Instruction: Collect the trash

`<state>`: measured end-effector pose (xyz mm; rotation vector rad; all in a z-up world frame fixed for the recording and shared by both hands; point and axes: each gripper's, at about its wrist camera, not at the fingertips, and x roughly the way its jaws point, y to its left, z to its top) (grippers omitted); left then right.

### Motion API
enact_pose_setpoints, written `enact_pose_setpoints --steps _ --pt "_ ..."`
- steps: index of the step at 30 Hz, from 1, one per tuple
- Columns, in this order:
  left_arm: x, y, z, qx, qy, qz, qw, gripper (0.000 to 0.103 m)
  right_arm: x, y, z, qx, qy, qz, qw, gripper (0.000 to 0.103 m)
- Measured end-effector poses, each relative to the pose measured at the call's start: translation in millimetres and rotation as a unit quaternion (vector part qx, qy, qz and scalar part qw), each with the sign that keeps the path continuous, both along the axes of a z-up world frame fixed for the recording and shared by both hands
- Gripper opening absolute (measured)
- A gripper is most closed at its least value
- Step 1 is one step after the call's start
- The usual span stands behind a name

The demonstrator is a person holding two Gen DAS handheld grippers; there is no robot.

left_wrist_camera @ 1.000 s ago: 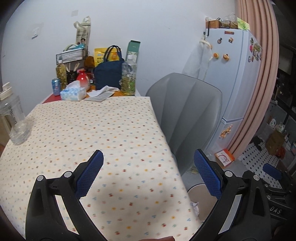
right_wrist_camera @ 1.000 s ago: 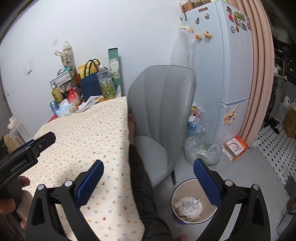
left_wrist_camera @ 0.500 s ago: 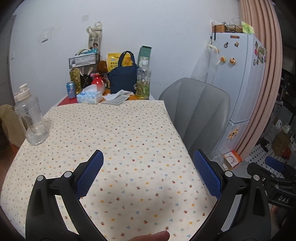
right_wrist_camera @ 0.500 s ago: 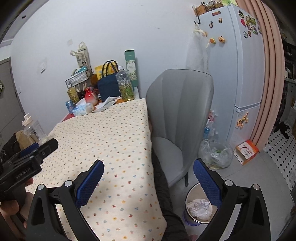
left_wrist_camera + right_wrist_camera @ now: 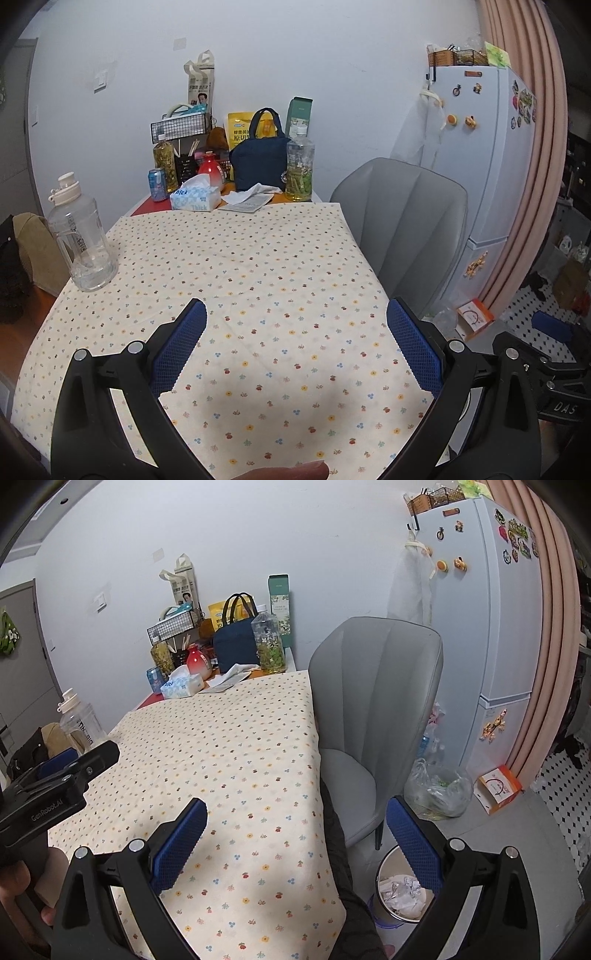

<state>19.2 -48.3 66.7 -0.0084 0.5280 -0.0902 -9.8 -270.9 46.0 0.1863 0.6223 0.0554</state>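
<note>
My left gripper [image 5: 295,345] hangs open over the near part of the dotted tablecloth [image 5: 236,280], with nothing between its blue pads. In the right wrist view my right gripper [image 5: 293,843] is open too, straddling the table's right edge. Below it on the floor stands a small waste bin [image 5: 400,890] holding crumpled white paper. A crumpled white tissue [image 5: 255,192] and a printed paper sheet [image 5: 245,204] lie at the table's far end. The left gripper's body [image 5: 55,786] shows at the left of the right wrist view.
A clear water jug [image 5: 83,236] stands at the table's left edge. The far end holds a tissue box [image 5: 195,195], can [image 5: 157,184], two bottles, a navy bag [image 5: 258,158] and a wire rack. A grey chair [image 5: 373,709], plastic bag [image 5: 437,790] and fridge [image 5: 491,620] fill the right.
Both grippers have tilted up and drawn back: the table's far end sits lower in both views, the water jug has come fully into view, and the bin has slid toward the lower edge.
</note>
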Motion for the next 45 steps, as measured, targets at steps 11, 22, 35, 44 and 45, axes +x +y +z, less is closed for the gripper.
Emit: enact_pose_setpoints --steps 11,22,35,44,45 --pt "0.0 -2.3 -3.1 -0.004 0.003 0.004 1.0 0.097 -1.8 4.7 -6.6 -0.002 0.005 0.002 1.0 0.095" --pt "-0.9 -1.4 -9.3 -0.005 0.006 0.009 0.9999 0.097 1.1 6.1 -14.3 0.0 0.011 0.004 1.0 0.095" --pt "-1.3 -1.6 -12.8 -0.01 0.009 0.01 0.9999 0.097 1.1 4.5 -15.4 -0.001 0.01 0.001 1.0 0.095" --pt "-1.9 -0.1 -12.8 -0.01 0.009 0.011 0.9999 0.097 1.7 6.3 -16.2 -0.002 0.012 0.004 1.0 0.095" --pt "-1.8 0.0 -12.9 -0.01 0.009 0.011 0.9999 0.097 1.7 6.3 -16.2 -0.002 0.012 0.003 1.0 0.095"
